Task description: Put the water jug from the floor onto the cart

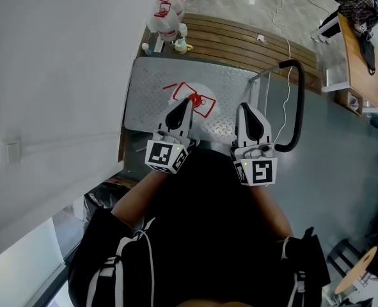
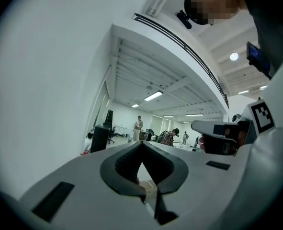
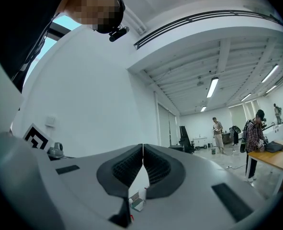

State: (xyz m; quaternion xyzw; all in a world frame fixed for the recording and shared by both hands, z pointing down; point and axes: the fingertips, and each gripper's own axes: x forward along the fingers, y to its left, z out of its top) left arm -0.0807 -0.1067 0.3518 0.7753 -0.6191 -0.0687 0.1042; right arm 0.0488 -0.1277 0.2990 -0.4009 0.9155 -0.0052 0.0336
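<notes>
A clear water jug (image 1: 206, 93) with a red cap and a red-outlined label stands on the cart's grey metal deck (image 1: 147, 94), seen from above in the head view. My left gripper (image 1: 187, 102) hangs above it, its tip over the red cap, apart from the jug as far as I can tell. In the left gripper view, the left gripper (image 2: 141, 143) is shut with nothing between its pads. My right gripper (image 1: 244, 107) hovers to the right of the jug, over the deck near the handle. The right gripper (image 3: 142, 145) is shut and empty too.
The cart's black handle (image 1: 298, 107) rises at its right end. Several more jugs (image 1: 168, 16) stand by the white wall (image 1: 54, 69) beyond the cart, beside a low wooden slatted platform (image 1: 246, 40). A wooden table (image 1: 361, 66) is at far right. People stand far off in the room.
</notes>
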